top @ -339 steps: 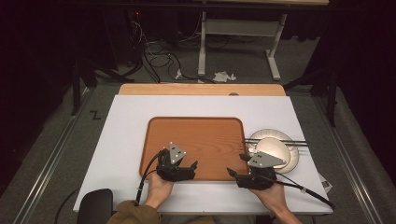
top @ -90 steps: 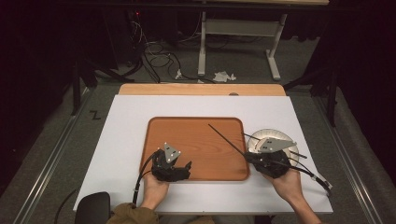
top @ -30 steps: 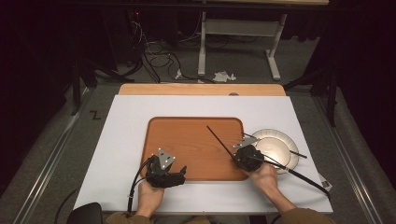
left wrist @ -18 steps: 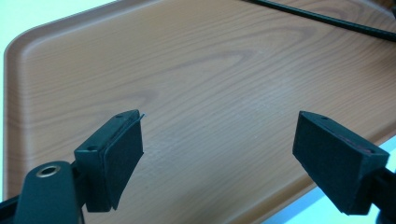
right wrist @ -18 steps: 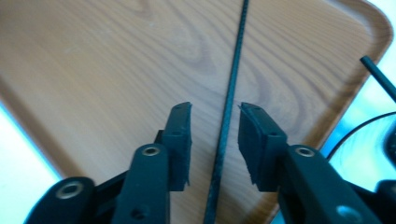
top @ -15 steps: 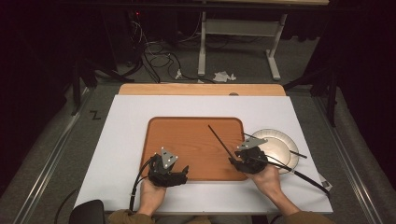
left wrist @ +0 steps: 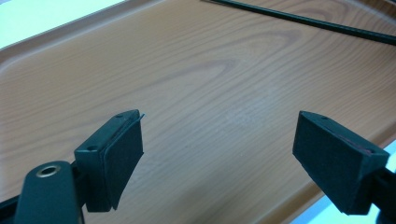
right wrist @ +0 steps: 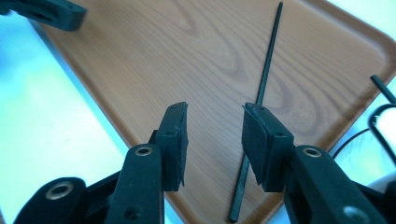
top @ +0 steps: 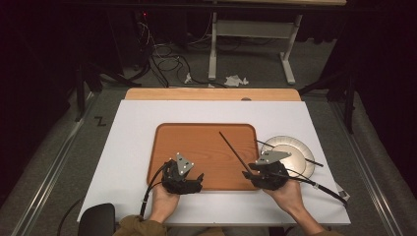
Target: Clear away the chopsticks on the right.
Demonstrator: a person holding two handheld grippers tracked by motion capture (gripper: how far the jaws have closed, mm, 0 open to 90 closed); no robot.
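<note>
A black chopstick point(top: 233, 149) lies slantwise on the wooden tray point(top: 196, 142), free of any grip. My right gripper point(top: 247, 173) hovers over the chopstick's near end at the tray's front right. Its jaws have just been opening and are open, with nothing between the pads. In the right gripper view the chopstick point(right wrist: 268, 60) runs under the right-hand pad, flat on the tray point(right wrist: 140, 56). My left gripper point(top: 196, 179) is open and empty over the tray's front left. In the left gripper view its gripper point(left wrist: 219, 149) faces bare tray point(left wrist: 210, 70), with the chopstick point(left wrist: 303, 21) far off.
A round white plate point(top: 285, 142) sits on the white table just right of the tray, and a second black chopstick point(top: 307, 160) lies across it. A wooden board point(top: 211, 94) borders the table's far edge. Each gripper's cable trails toward the front edge.
The right gripper has opened and let go of the chopstick, which stays on the tray. That gripper has lifted and drawn back toward the front edge. The left gripper has barely moved.
</note>
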